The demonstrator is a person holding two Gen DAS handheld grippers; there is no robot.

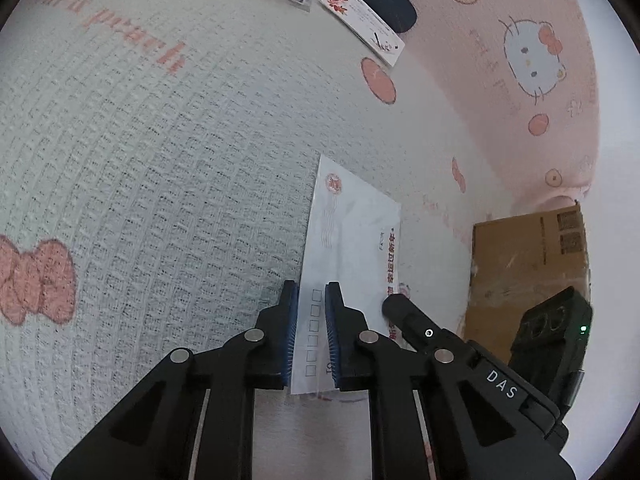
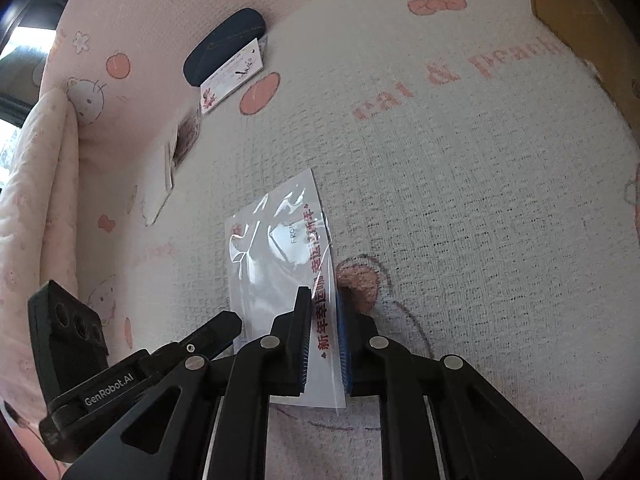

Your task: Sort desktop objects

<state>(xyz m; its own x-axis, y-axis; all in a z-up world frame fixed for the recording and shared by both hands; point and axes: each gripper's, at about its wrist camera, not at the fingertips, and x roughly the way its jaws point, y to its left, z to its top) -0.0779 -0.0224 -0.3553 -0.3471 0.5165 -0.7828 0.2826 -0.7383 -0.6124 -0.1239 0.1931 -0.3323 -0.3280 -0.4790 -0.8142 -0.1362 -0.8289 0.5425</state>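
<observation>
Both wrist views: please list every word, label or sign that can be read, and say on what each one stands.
"DAS": on the right gripper, seen in the left wrist view.
"GenRobot.AI": on the left gripper, seen in the right wrist view.
"FROM": on the envelope.
Red Chinese characters along the envelope's edge: too distorted to read surely.
Pink woven lettering on the blanket: upside down, unreadable.
Print on the small card and cardboard box: too small.

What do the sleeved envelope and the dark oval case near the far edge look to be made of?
Envelope: white printed paper inside a glossy clear plastic sleeve, judging by the bright creased glare. Dark case: seemingly navy denim-like fabric, matte, with pale stitching lines; its core cannot be told.
</observation>
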